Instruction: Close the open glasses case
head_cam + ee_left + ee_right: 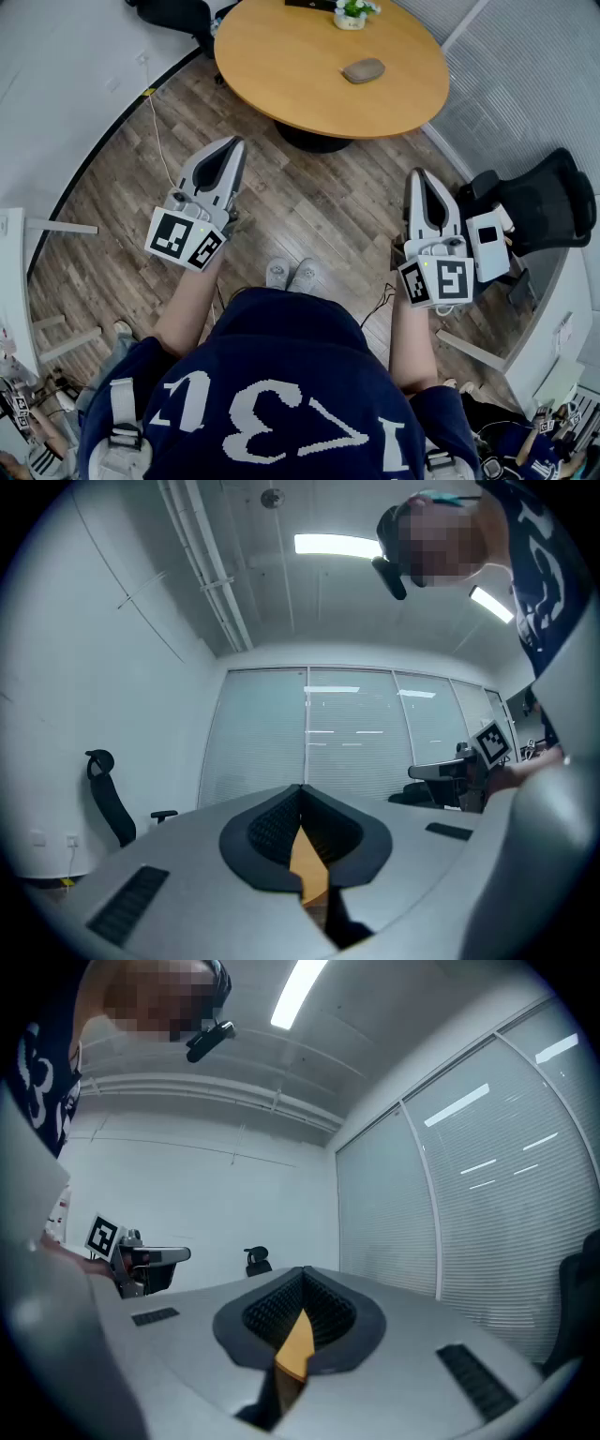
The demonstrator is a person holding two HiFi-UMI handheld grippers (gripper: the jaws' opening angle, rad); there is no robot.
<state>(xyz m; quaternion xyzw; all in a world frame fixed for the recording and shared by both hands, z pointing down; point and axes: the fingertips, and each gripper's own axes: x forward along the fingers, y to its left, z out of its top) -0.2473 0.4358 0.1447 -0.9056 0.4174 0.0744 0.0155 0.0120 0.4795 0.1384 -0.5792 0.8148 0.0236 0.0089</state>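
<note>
**A:** Where is the glasses case?

**B:** It's on the round table [281, 66], toward its far right side, and well apart from both of my grippers. From up here it is a small grey oval (I can't tell whether its lid is up). The glasses case [364, 70] lies by itself on bare wood.

**A:** What does your left gripper hold?

**B:** Nothing. I have my left gripper [236, 142] out at the left over the wooden floor [309, 202], short of the near edge of the table. Its jaws are pressed together and the tips meet, with nothing between them. Only a sliver of orange-brown, the colour of the table, shows through the slit lower down.

**A:** And the right one?

**B:** It's the same. My right gripper [418, 174] is closed tight and empty. I hold it at the right, about level, near a black office chair [553, 202].

**A:** Is anything else on the table?

**B:** A small potted plant [351, 13] stands at the far edge. Just left of it is a dark flat thing [309, 5], cut off by the frame (I can't say what it is).
</note>
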